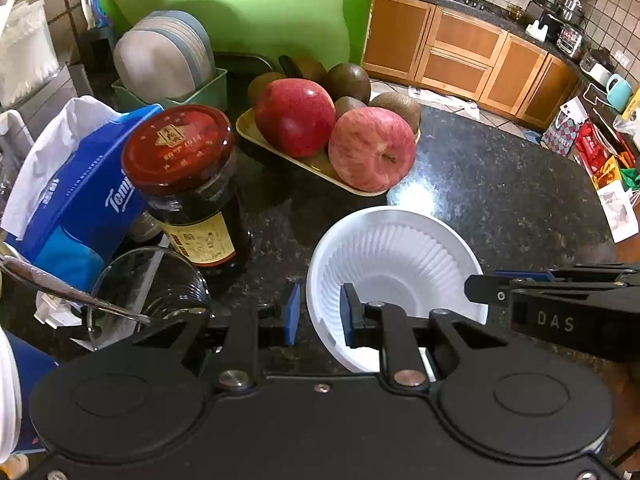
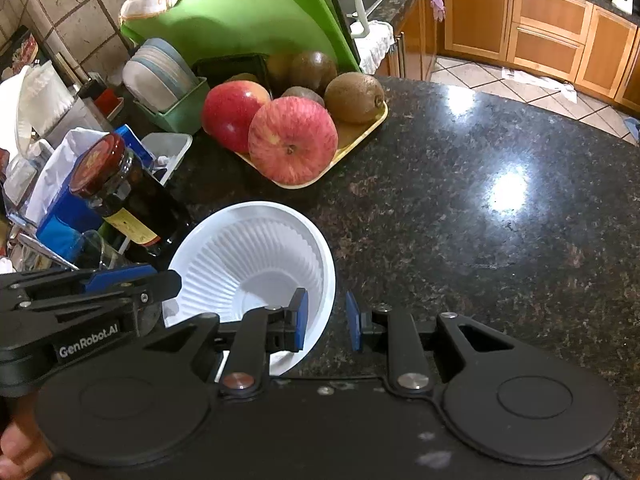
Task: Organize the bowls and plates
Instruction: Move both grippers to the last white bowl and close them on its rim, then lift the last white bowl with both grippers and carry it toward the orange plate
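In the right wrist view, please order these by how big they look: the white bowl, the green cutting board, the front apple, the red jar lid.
1. green cutting board
2. white bowl, though it is nearest the camera
3. front apple
4. red jar lid

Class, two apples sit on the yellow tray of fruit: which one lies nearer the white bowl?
The paler, streaked pink-red apple at the tray's front corner, its stem dimple facing the camera. The darker, solid red apple sits behind it, farther from the white bowl.
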Motion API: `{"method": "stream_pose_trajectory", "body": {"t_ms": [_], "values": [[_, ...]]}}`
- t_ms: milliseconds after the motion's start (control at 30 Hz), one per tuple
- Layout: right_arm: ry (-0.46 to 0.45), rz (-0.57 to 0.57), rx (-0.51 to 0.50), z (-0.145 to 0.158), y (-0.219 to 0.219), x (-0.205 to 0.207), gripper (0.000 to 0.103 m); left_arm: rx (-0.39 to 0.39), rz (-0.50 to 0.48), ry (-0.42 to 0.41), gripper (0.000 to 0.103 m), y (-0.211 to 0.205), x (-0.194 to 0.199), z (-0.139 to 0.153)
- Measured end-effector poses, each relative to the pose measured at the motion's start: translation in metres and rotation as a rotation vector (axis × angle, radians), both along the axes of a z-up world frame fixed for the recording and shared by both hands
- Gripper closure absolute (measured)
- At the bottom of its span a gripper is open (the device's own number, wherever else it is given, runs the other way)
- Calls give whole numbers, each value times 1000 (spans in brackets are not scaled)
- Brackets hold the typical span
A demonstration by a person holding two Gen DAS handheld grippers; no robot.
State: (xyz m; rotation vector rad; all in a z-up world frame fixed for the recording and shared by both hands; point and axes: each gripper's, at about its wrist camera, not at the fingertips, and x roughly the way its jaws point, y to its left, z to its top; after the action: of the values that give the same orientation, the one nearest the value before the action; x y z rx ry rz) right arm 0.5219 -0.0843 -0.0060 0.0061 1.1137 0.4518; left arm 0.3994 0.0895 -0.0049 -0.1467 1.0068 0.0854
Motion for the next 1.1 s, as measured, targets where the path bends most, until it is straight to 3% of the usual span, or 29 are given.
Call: {"method": "stream_pose_trajectory", "body": {"t_ms": [667, 1100], "values": [[-14, 8, -38, -11, 9, 0, 79, 15, -20, 23, 75, -8, 12, -16], [-29, 1, -46, -9, 12, -3, 81, 24, -19, -2, 75, -10, 7, -8]]}}
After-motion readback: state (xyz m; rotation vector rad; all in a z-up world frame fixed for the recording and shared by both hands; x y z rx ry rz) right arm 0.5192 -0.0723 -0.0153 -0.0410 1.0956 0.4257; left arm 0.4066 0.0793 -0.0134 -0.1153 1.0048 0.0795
